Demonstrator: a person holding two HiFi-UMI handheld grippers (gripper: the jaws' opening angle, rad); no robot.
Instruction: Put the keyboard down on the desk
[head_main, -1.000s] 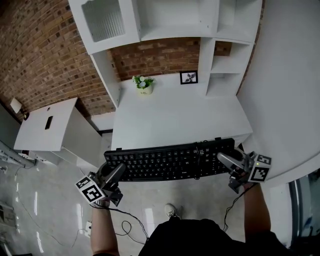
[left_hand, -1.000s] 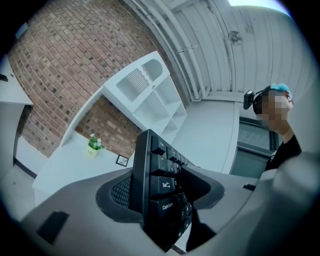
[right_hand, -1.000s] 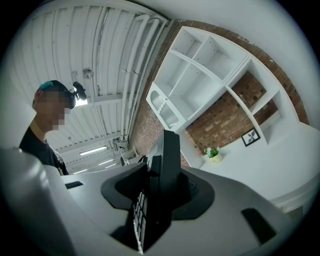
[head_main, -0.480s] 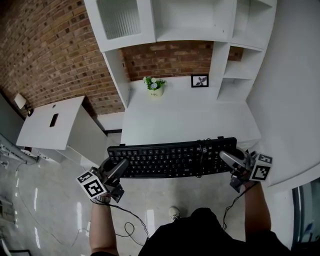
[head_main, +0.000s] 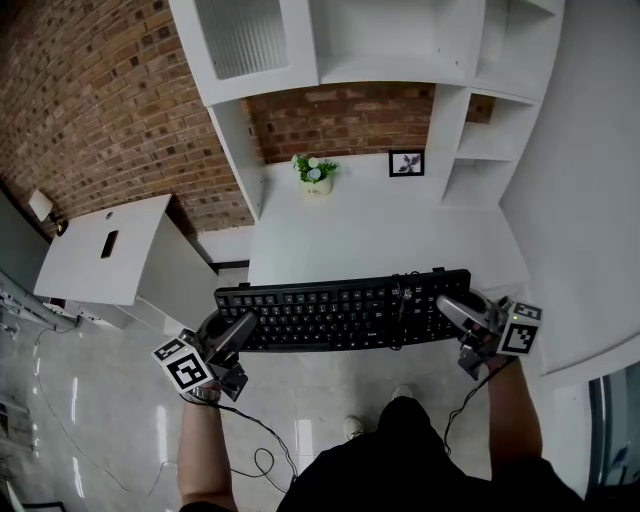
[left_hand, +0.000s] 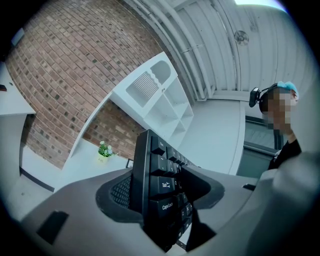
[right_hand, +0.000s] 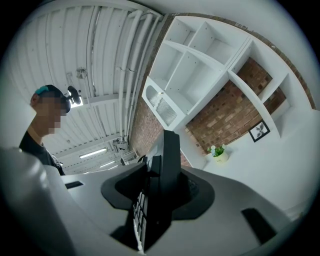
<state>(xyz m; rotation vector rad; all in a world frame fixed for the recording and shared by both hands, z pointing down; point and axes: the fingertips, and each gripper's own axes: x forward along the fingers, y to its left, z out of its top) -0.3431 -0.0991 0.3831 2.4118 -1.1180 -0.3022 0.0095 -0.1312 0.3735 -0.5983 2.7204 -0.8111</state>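
L gripper (head_main: 232, 338) & R gripper (head_main: 455, 312) each pinch one end of keyboard (head_main: 340, 312), kept level at desk (head_main: 370, 230) front edge, prob so it lands flat.

Bright, even light with a strong fisheye bend

We see a well-lit room where shadows are soft and weak. The white desk (head_main: 370, 230) and shelves (head_main: 400, 45) come close to washing out, while the black keyboard (head_main: 340, 312) loses detail among its dark keys. The glossy floor (head_main: 70, 400) carries pale streaks of glare. In the right gripper view a ceiling lamp (right_hand: 93, 153) glows as a bright strip. Both gripper views have black corners, bowed straight lines and a soft foreground.
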